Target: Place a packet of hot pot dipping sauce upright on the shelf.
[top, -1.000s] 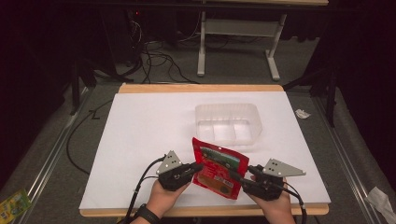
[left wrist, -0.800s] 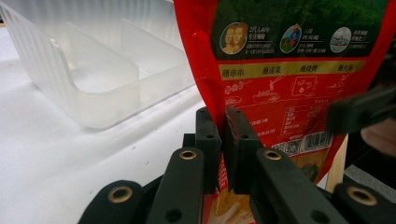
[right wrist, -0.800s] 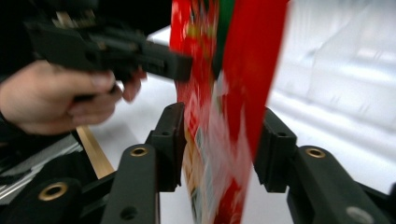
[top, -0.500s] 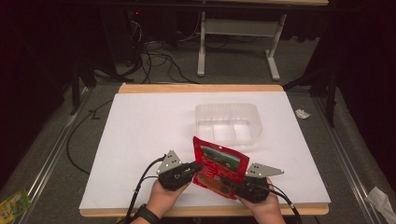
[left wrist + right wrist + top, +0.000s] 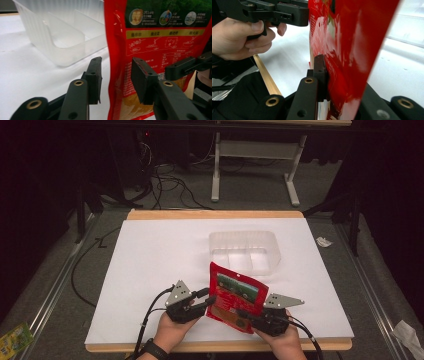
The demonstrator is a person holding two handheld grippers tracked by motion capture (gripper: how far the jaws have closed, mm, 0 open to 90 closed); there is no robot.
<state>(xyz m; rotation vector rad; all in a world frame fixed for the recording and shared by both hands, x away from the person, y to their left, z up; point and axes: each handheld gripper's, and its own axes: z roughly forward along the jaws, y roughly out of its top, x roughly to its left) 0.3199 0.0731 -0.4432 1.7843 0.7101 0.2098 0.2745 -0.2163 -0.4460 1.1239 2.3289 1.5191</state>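
A red snack pouch (image 5: 235,297) stands upright near the table's front edge, between my two grippers. My right gripper (image 5: 245,315) is shut on its lower right corner; its jaws have just been closing, and in the right gripper view (image 5: 337,82) a pad presses the pouch (image 5: 347,37). My left gripper (image 5: 207,299) is at the pouch's left edge. Its jaws have just been opening. In the left gripper view (image 5: 116,67) the pads stand apart with the pouch (image 5: 155,37) edge loose between them.
A clear plastic tray (image 5: 272,252) with compartments sits just behind the pouch, also close in the left gripper view (image 5: 62,37). The white table top (image 5: 150,260) spreads to the left. Cables and a desk frame (image 5: 250,150) lie on the floor beyond.
My right gripper moved in and down to the pouch's lower right corner and closed on it. My left gripper's jaws came apart off the pouch's left edge.
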